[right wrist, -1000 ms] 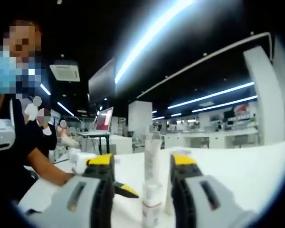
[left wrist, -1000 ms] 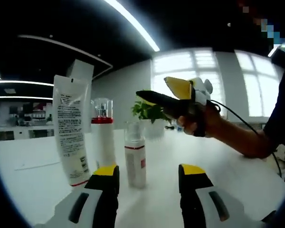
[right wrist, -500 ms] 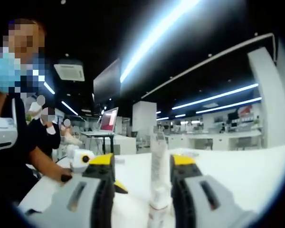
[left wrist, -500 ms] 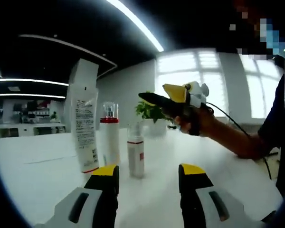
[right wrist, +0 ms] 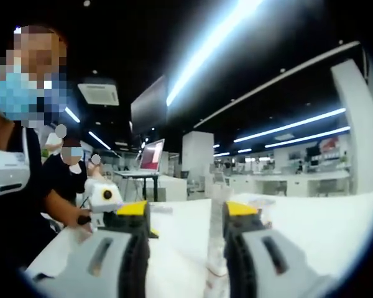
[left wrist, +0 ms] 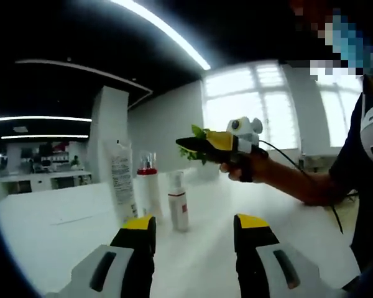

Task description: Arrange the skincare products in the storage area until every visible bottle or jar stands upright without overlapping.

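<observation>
Three skincare products stand upright and apart on the white table [left wrist: 56,233]: a white tube [left wrist: 121,186], a bottle with a red collar and clear cap [left wrist: 147,189], and a small pump bottle with a red band [left wrist: 178,203]. My left gripper [left wrist: 196,226] is open, low and short of them, with nothing between its fingers. A hand holds my right gripper [left wrist: 183,143] in the air above and to the right of the bottles. In the right gripper view my right gripper [right wrist: 186,211] is open, and the white tube [right wrist: 216,239] stands farther off, seen in the gap.
A person's forearm [left wrist: 298,186] reaches in from the right over the table. A green plant [left wrist: 196,133] stands at the far edge by the windows. The left gripper [right wrist: 150,233] comes in from the left. A laptop [right wrist: 150,158] and seated people are behind.
The left gripper has drawn back from the three products, which now look smaller and farther off. In the right gripper view the tube has slid rightward in the gap and the left gripper has risen.
</observation>
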`<state>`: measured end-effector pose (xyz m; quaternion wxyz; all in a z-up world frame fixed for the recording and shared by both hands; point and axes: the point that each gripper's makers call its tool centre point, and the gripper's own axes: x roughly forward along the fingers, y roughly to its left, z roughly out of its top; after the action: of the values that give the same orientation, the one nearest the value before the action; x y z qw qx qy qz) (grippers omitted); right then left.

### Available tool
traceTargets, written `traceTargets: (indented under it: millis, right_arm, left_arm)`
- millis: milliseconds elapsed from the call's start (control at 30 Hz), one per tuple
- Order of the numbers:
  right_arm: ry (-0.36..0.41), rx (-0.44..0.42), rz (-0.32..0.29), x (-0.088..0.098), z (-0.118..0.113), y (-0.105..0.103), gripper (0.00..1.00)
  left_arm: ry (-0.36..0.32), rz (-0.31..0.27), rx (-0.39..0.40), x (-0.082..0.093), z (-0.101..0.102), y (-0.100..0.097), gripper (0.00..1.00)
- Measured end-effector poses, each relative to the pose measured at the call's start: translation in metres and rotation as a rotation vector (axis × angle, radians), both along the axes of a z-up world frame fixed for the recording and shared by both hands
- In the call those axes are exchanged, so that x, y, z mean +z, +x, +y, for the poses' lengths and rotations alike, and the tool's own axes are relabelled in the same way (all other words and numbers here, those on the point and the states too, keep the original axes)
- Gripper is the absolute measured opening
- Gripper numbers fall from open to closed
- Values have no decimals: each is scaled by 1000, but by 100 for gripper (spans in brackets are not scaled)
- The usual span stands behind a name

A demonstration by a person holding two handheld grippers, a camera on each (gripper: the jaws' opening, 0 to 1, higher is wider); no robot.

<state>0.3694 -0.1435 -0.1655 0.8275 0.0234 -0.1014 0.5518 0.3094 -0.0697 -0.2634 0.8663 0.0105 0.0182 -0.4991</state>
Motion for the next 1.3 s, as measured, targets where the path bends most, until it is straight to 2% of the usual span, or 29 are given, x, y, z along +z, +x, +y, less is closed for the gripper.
traceTargets:
  millis: [233,667,1300]
  right_arm:
    - [-9,24,0,-2,8,-5,48]
    - [-39,71,3,-10,26,-15,47]
    - [-66,133,18,-20,64,-29,46]
  left_arm:
    - [4,-23,46,11,27,-8,51]
    - [6,-39,174,19,88,-24,51]
    - [-1,-57,263,26,133,-41,51]
